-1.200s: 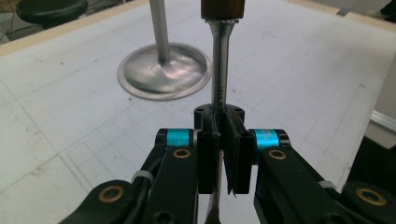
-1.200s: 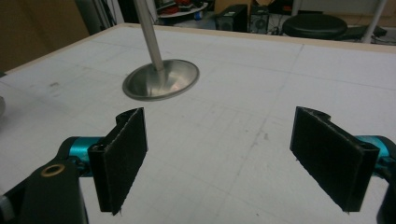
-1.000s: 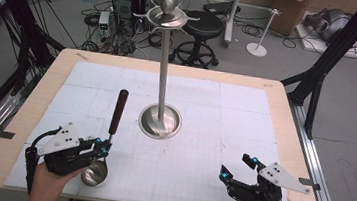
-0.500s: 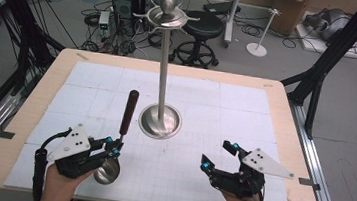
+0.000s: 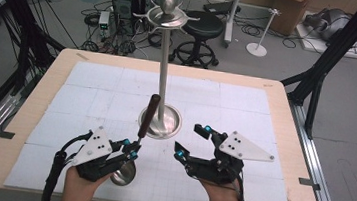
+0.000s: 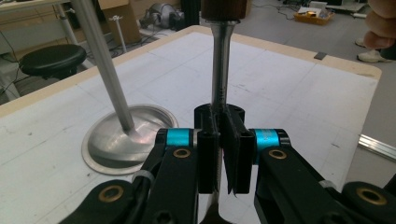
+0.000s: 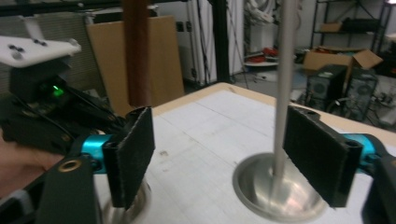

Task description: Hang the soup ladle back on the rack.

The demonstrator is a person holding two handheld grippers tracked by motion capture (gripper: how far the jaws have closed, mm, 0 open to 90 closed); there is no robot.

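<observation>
A metal ladle (image 5: 151,108) with a dark wooden handle stands upright, its bowl (image 5: 123,174) low at the table's front. My left gripper (image 5: 133,151) is shut on its steel shaft (image 6: 219,70), just above the bowl. A tall steel stand (image 5: 163,69) with hooks at the top rises from a round base (image 5: 160,121) at the table's middle, right behind the ladle. My right gripper (image 5: 193,141) hovers to the right of the ladle, open. Its jaws have just been closing a little with nothing between them. The right gripper view has the ladle handle (image 7: 136,51) and the stand's pole (image 7: 285,70) beyond the pads.
The white gridded mat (image 5: 246,102) covers the wooden table (image 5: 285,117). Stools, cables and boxes lie on the floor behind the table. The person's hands come in at the front edge.
The left gripper has carried the ladle to the right, close to the stand's base. The right gripper has moved left and risen, toward the ladle.
</observation>
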